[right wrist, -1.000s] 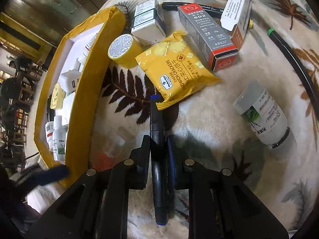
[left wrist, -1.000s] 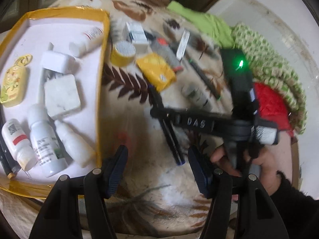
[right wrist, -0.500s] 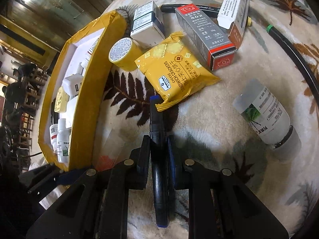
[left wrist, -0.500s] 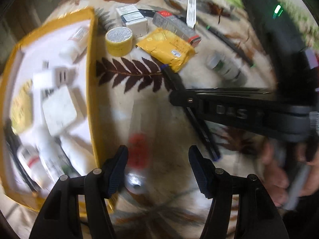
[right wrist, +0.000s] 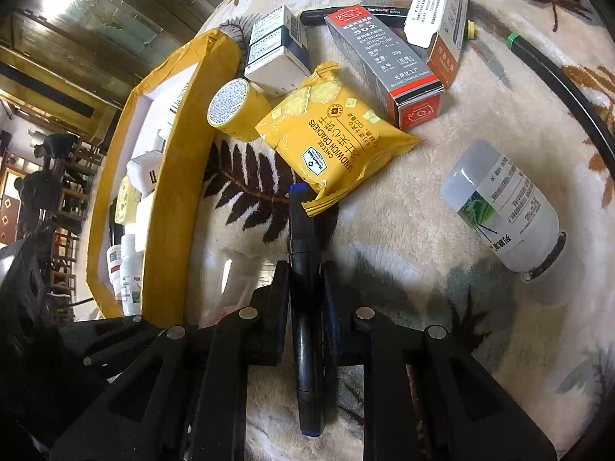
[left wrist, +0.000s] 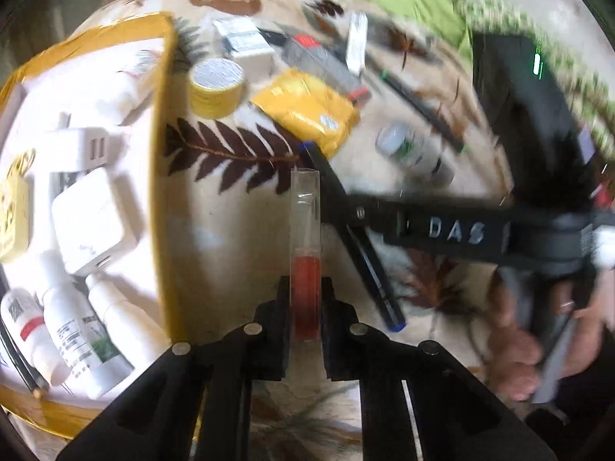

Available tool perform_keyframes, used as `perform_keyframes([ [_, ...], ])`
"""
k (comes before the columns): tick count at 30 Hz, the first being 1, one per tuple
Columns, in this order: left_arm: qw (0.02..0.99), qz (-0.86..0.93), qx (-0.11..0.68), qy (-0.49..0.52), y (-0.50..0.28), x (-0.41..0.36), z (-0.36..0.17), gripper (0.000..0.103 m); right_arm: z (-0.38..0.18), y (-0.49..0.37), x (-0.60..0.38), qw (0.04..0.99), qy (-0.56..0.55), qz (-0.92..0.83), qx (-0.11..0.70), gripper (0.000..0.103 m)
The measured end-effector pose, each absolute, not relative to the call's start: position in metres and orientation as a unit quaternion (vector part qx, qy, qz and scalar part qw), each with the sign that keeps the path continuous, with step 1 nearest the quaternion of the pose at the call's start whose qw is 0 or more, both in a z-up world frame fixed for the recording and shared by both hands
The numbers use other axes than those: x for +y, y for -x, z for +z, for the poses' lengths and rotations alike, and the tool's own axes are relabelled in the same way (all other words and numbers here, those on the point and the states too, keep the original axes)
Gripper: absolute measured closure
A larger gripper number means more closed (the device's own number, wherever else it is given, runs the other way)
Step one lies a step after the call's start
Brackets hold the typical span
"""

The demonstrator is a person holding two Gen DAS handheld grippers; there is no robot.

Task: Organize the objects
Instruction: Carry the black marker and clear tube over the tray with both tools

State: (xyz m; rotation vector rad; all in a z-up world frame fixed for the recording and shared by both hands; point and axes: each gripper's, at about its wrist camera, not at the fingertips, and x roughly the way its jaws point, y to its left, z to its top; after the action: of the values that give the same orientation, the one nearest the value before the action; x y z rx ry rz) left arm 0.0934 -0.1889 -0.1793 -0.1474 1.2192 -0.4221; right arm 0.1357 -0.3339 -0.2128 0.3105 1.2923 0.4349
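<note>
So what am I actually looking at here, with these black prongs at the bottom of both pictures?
No robot: a person holds a hand-operated claw in each hand, with a wide-angle camera on each looking along its prongs. One picture comes from the left claw, whose jaws are closing on a clear tube with red inside. The other comes from the right claw, shut on a dark marker. In the left picture you also see the person's hand working the right claw. Below is a leaf-patterned blanket strewn with a cracker packet, tape roll, glue box and white bottle. The yellow tray holds bottles and chargers.
</note>
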Motion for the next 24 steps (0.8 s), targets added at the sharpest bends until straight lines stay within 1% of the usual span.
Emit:
perform_keyframes([
  [2, 0.795, -0.203, 0.563, 0.098, -0.092, -0.180, -0.177, 0.092, -0.213, -0.135, -0.336, 0.763, -0.150, 0.200, 0.596, 0.087],
  [6, 0.798, -0.205, 0.554, 0.122, -0.089, -0.173, -0.171, 0.092, -0.211, -0.130, -0.338, 0.763, -0.146, 0.200, 0.598, 0.087],
  [13, 0.800, -0.200, 0.528, 0.202, -0.093, -0.141, -0.160, 0.092, -0.205, -0.105, -0.321, 0.779, -0.091, 0.200, 0.588, 0.087],
  [16, 0.805, -0.185, 0.511, 0.237, -0.095, -0.126, -0.157, 0.092, -0.200, -0.103, -0.323, 0.782, -0.109, 0.197, 0.581, 0.087],
  [24, 0.816, -0.176, 0.471, 0.283, -0.080, -0.080, -0.142, 0.092, -0.149, -0.096, -0.290, 0.797, -0.128, 0.250, 0.535, 0.088],
])
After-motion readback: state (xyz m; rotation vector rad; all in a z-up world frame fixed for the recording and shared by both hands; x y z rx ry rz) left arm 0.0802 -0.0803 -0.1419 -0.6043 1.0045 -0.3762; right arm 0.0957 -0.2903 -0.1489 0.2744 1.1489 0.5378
